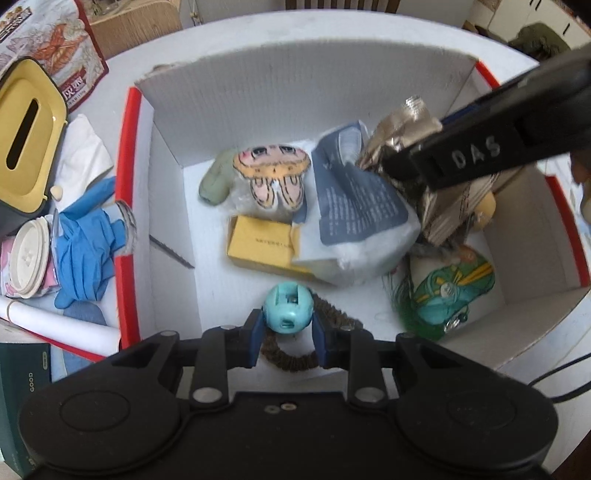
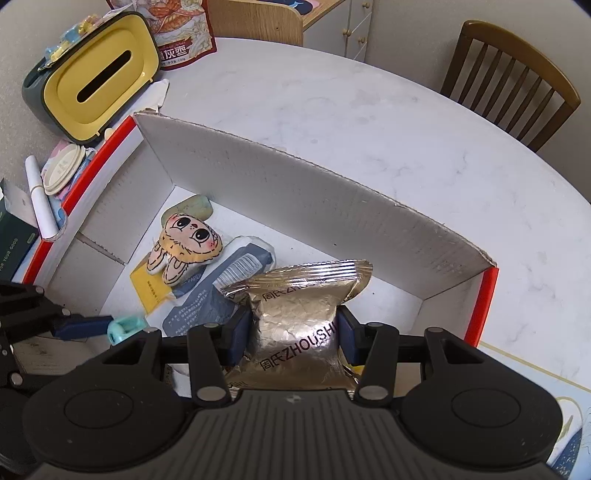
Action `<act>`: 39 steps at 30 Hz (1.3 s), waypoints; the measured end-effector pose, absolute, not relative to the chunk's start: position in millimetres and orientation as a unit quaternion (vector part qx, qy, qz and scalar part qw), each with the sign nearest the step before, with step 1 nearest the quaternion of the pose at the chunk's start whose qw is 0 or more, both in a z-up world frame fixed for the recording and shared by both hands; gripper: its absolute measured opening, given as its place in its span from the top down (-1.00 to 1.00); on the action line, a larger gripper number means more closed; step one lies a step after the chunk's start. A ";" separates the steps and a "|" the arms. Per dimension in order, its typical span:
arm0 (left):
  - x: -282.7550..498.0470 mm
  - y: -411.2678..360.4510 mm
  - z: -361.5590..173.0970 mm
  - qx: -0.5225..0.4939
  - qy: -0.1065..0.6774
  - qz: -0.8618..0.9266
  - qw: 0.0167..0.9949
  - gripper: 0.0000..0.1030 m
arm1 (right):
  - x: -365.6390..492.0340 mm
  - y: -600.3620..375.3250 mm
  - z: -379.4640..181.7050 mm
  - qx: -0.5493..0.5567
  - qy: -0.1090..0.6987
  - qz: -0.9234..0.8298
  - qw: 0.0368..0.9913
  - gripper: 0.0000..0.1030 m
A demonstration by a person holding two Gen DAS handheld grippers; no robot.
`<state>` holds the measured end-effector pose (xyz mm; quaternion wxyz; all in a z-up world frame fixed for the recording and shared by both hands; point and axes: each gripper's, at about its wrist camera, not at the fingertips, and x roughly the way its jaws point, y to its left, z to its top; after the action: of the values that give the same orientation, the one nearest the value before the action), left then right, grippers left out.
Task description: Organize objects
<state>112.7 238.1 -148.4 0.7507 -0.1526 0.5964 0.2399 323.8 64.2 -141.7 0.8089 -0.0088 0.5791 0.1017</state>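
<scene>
We look down on a white marbled tabletop (image 2: 369, 122) with a wooden chair (image 2: 513, 85) at its far edge and an open white cardboard box (image 2: 314, 192) with red rims in the middle. Our left tongs (image 1: 288, 326) are clamped on a small teal ball (image 1: 289, 308) with holes in it, held low over the near edge of the box floor, above a brown hair scrunchie (image 1: 295, 360). Our right tongs (image 2: 293, 332) are clamped on a silver foil snack packet (image 2: 295, 325), held over the right part of the box; from the left wrist view that packet hangs above a green illustrated pouch (image 1: 448, 291). Beyond the tongs, inside the box, lie a white packet with a blue-grey label (image 1: 354, 218), a yellow carton (image 1: 260, 245) partly under it, a flat cartoon bunny plush (image 2: 188, 247) resting on those two, and a pale green oblong (image 2: 195, 205) near the far left corner. Outside the box, toward the left edge of the tabletop, sit a yellow-lidded tissue box (image 2: 99, 77), a red-edged printed snack bag (image 2: 181, 29), blue gloves (image 1: 83, 251), a round cream lid (image 1: 27, 258) and a dark green book (image 1: 24, 384).
</scene>
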 end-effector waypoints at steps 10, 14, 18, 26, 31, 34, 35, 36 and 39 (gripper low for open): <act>115.3 242.4 -162.0 -0.181 0.607 0.237 0.737 0.44 | 322.9 61.0 -141.0 -0.005 0.575 0.095 0.813 0.03; 114.1 241.5 -162.7 -0.187 0.605 0.238 0.737 0.31 | 319.4 57.4 -136.3 -0.005 0.573 0.095 0.814 0.01; 109.7 241.2 -158.7 -0.203 0.594 0.240 0.741 0.06 | 312.7 55.3 -125.0 -0.002 0.563 0.100 0.820 -0.22; 99.2 228.2 -135.9 -0.203 0.559 0.241 0.767 -0.32 | 291.8 55.7 -101.1 -0.006 0.549 0.112 0.829 -0.24; 88.6 220.5 -116.9 -0.201 0.537 0.245 0.782 -0.44 | 274.5 52.8 -84.0 0.004 0.535 0.121 0.836 -0.25; 83.5 215.5 -105.7 -0.195 0.521 0.250 0.793 -0.58 | 261.1 49.5 -73.7 0.011 0.525 0.129 0.841 -0.25; 82.7 213.4 -102.7 -0.193 0.516 0.251 0.796 -0.60 | 256.6 48.5 -71.1 0.014 0.523 0.132 0.842 -0.25; 82.7 208.4 -102.8 -0.190 0.512 0.253 0.799 -0.61 | 252.1 47.7 -68.5 0.017 0.520 0.135 0.843 -0.26; 78.6 207.7 -89.7 -0.183 0.501 0.263 0.804 -0.64 | 238.9 48.4 -65.4 0.018 0.515 0.143 0.845 -0.32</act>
<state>78.6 207.7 -89.7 0.8042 -0.1831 0.5007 0.2628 238.9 48.4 -65.4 0.8448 0.0180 0.5152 0.1431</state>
